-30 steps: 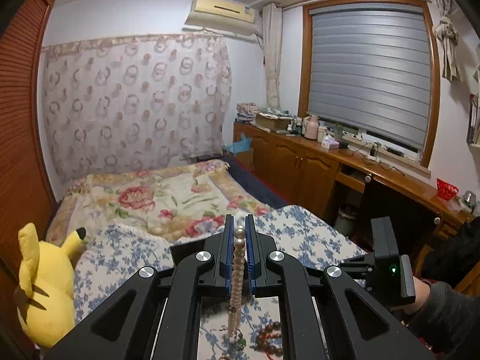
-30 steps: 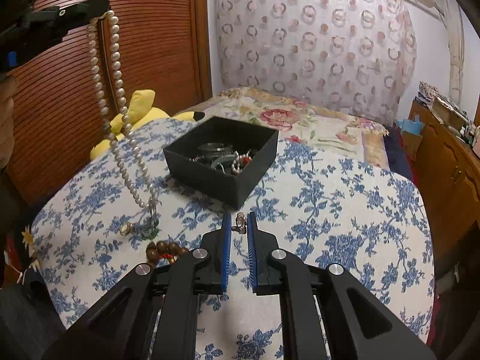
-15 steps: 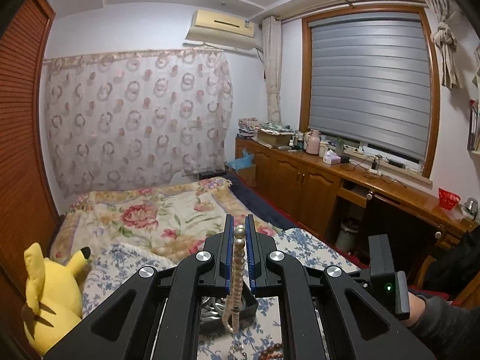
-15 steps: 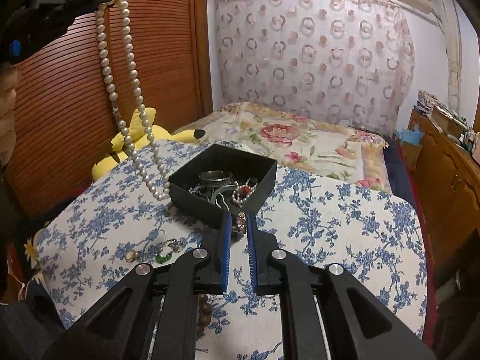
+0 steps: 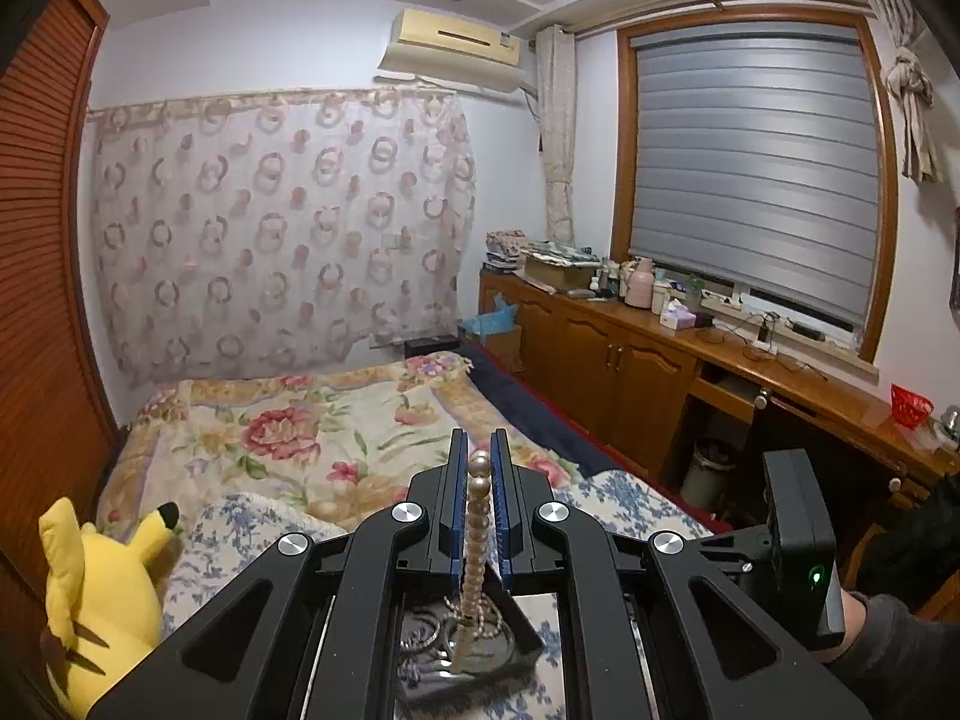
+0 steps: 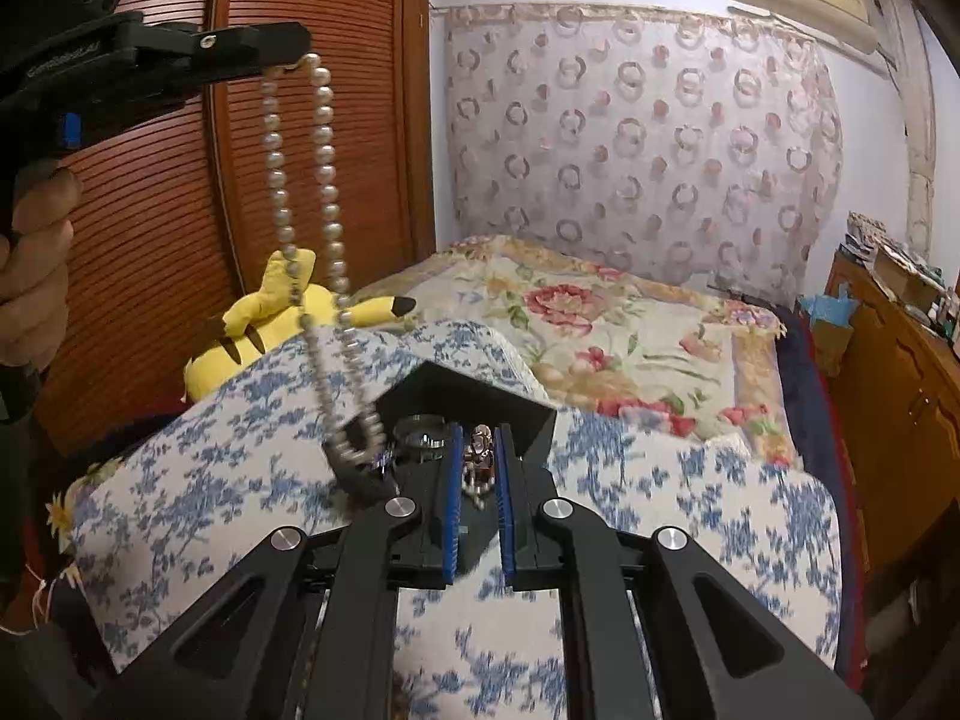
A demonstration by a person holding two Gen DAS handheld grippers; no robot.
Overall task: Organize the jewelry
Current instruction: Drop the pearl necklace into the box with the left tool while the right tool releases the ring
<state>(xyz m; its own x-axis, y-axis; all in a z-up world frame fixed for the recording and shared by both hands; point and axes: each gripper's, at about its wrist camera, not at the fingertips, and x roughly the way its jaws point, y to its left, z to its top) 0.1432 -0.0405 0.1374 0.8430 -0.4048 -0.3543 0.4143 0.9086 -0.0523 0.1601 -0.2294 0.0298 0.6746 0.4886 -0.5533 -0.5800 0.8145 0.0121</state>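
Note:
My left gripper [image 5: 478,462] is shut on a pearl necklace [image 5: 474,546]. In the right wrist view the left gripper [image 6: 294,54] holds the necklace [image 6: 327,180] high, and its lower loop hangs down to the near left rim of the black jewelry box [image 6: 480,402]. My right gripper [image 6: 480,450] is shut on a small metal jewelry piece [image 6: 479,456] just over the box's front edge. The box holds bangles and other pieces; it shows under the left gripper [image 5: 528,630] too.
The box sits on a blue floral cloth [image 6: 660,510] over a bed with a flowered blanket [image 6: 600,324]. A yellow plush toy [image 6: 282,318] lies at the left by the wooden wardrobe [image 6: 150,240]. Wooden cabinets [image 5: 630,360] line the right wall.
Both grippers have moved forward toward the box. The necklace's lower end has swung from left of the box to its rim. The right gripper now reaches the box's front edge.

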